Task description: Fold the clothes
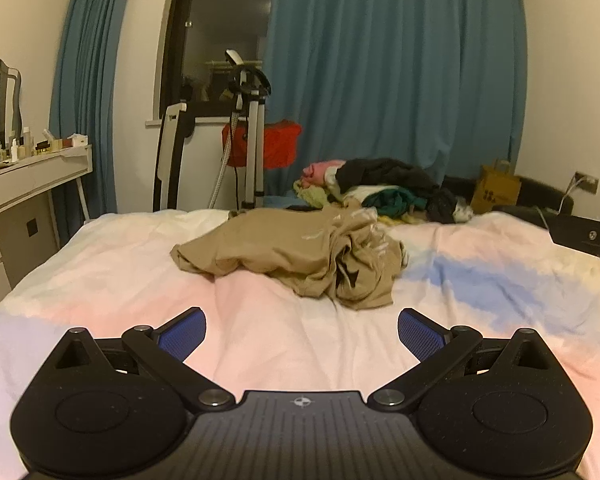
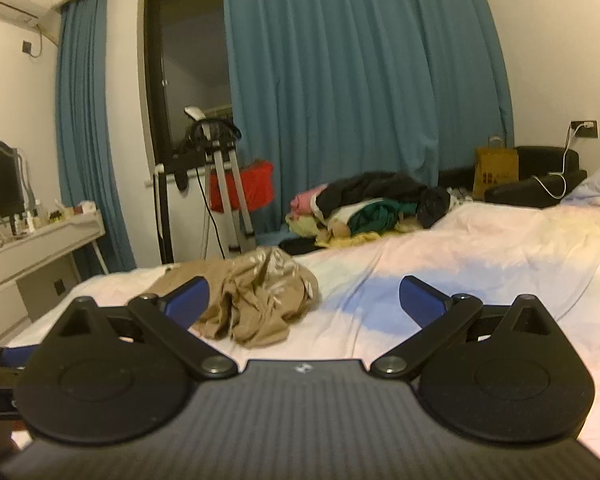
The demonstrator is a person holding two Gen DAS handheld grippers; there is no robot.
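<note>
Bedroom with teal curtains (image 1: 400, 80), pastel bed (image 1: 260, 344), crumpled tan garment (image 1: 300, 256) mid-bed, clothes pile (image 1: 388, 192) at far edge, left gripper (image 1: 302, 338) and right gripper (image 2: 304, 304) both spread wide, grasping nothing

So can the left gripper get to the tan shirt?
Probably yes. The left gripper is open and points at the tan shirt, which lies crumpled on the bed. Only bare sheet shows between them, so nothing seems to block it.
</note>
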